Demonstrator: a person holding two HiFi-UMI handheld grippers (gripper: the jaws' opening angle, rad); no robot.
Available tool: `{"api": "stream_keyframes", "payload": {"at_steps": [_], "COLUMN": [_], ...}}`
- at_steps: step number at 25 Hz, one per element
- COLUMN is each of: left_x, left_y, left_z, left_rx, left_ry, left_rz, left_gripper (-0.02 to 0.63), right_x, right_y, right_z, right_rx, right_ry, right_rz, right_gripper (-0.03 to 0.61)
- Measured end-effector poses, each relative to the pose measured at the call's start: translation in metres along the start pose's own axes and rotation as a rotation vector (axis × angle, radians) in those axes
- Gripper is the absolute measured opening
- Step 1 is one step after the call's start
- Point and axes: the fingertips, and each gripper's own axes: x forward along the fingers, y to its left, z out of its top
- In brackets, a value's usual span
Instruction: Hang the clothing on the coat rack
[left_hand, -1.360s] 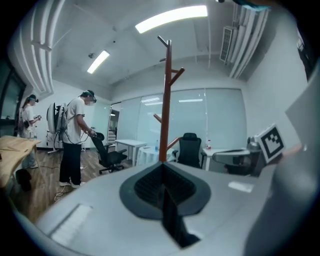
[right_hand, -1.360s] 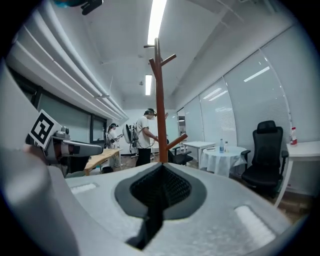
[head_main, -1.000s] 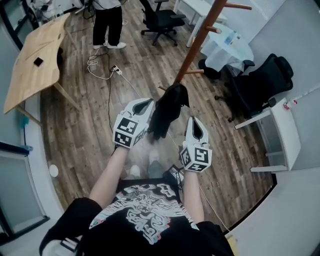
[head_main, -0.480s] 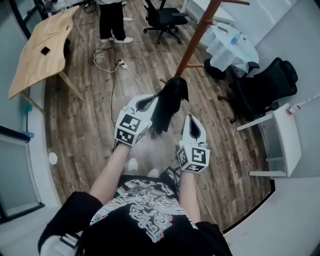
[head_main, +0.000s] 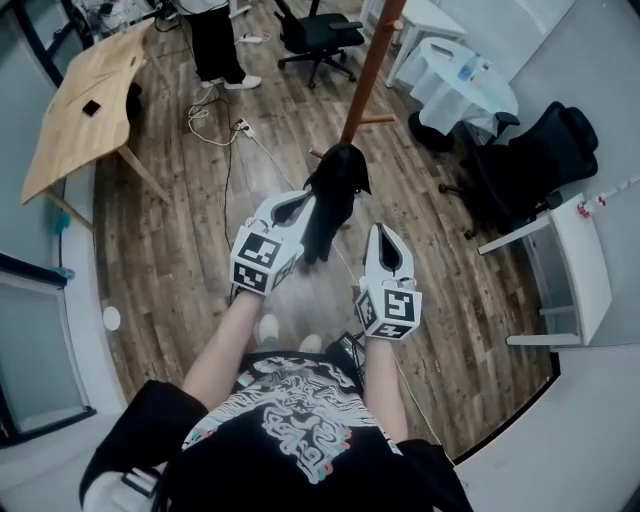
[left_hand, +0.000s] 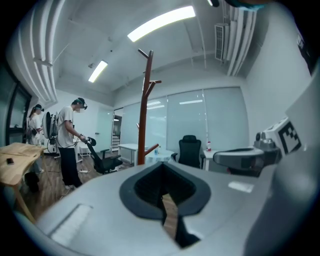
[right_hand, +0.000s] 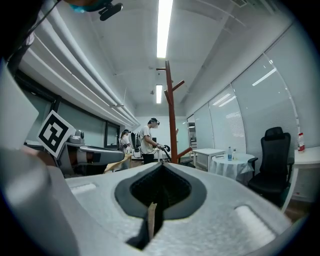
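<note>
In the head view the left hand-held gripper (head_main: 296, 208) sits at the centre of the frame. It is clenched on the black clothing (head_main: 330, 190), which hangs bunched from its tip above the wood floor (head_main: 180, 250). The right hand-held gripper (head_main: 381, 240) is just to the right of it and lower in the frame, its jaws clenched together with nothing between them. The coat rack (head_main: 368, 70) rises at upper centre, its brown pole just above the clothing in the frame; whether the fabric touches a peg cannot be told. A wooden counter (head_main: 80, 120) lies at upper left. A person (head_main: 215, 45) stands at the top edge, and a black office chair (head_main: 530, 160) sits at the right.
</note>
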Motion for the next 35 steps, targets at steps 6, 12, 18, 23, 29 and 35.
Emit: {"api": "stream_keyframes", "payload": {"at_steps": [6, 12, 18, 23, 29, 35], "left_x": [0.006, 0.006, 0.004, 0.008, 0.008, 0.008], "left_y": [-0.001, -0.008, -0.009, -0.006, 0.000, 0.006], "left_z": [-0.004, -0.010, -0.005, -0.007, -0.008, -0.016], "left_rx": [0.006, -0.005, 0.006, -0.041, -0.041, -0.039], "left_ry": [0.003, 0.028, 0.016, 0.017, 0.013, 0.028], "left_rz": [-0.016, -0.011, -0.008, -0.009, -0.010, 0.001], "left_gripper": [-0.011, -0.011, -0.011, -0.011, -0.011, -0.011], "right_x": [0.007, 0.004, 0.003, 0.006, 0.009, 0.014], "right_y": [0.000, 0.005, 0.009, 0.012, 0.009, 0.008], "right_z": [-0.009, -0.007, -0.006, -0.005, -0.007, -0.016], "right_rx": [-0.018, -0.052, -0.077, -0.089, -0.073, -0.072], "right_ry": [0.011, 0.007, 0.012, 0.014, 0.015, 0.033], "right_rz": [0.014, 0.033, 0.039, 0.049, 0.034, 0.030], "right_gripper": [-0.002, -0.002, -0.002, -0.002, -0.002, -0.002]}}
